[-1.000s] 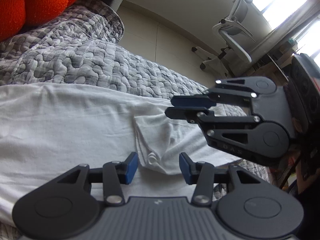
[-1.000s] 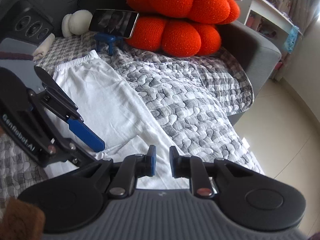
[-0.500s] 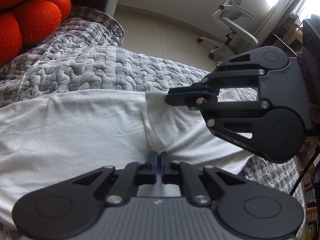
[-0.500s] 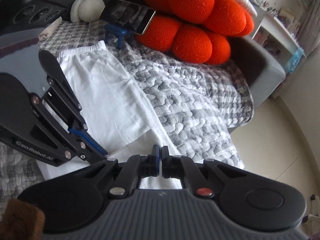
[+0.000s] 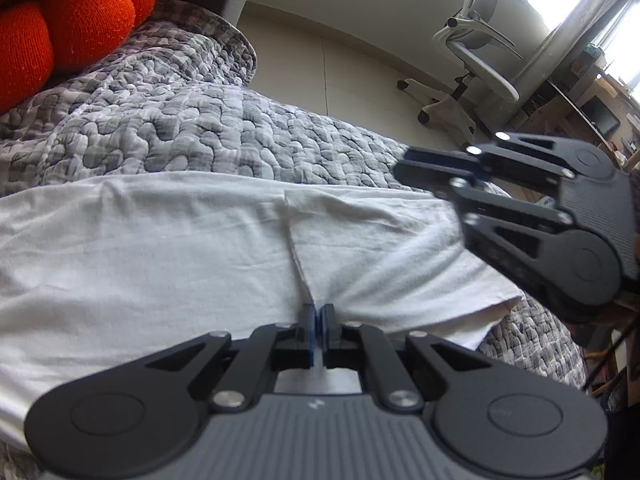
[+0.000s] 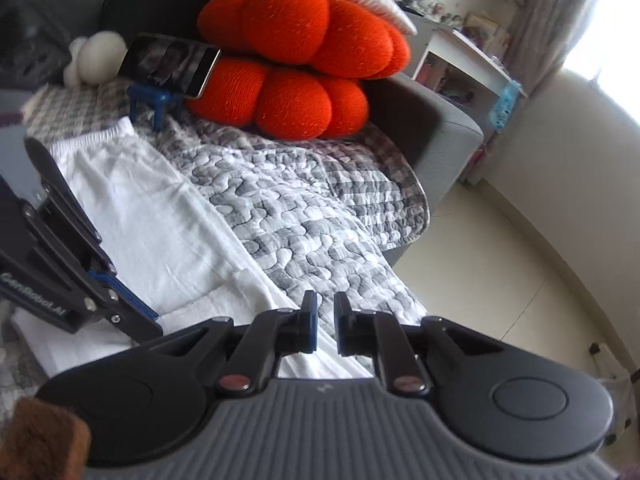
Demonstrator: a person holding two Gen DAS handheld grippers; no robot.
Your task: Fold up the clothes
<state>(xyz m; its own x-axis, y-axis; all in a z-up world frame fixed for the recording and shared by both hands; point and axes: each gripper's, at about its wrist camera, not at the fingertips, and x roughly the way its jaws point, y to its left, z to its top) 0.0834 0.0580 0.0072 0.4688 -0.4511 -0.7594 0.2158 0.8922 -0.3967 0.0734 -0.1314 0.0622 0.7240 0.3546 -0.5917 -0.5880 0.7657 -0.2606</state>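
Left gripper [image 5: 319,314]: jaws pinched on the near edge of the white trousers [image 5: 160,248], which lie flat across the grey quilt [image 5: 180,132], one leg end folded back. An office chair [image 5: 476,60] shows only here. Right gripper [image 6: 325,312]: narrow gap, nothing between; jaws were together half a second ago and have just opened. Only this view shows the waistband [image 6: 92,138], phone [image 6: 170,64] and orange cushion [image 6: 296,68].
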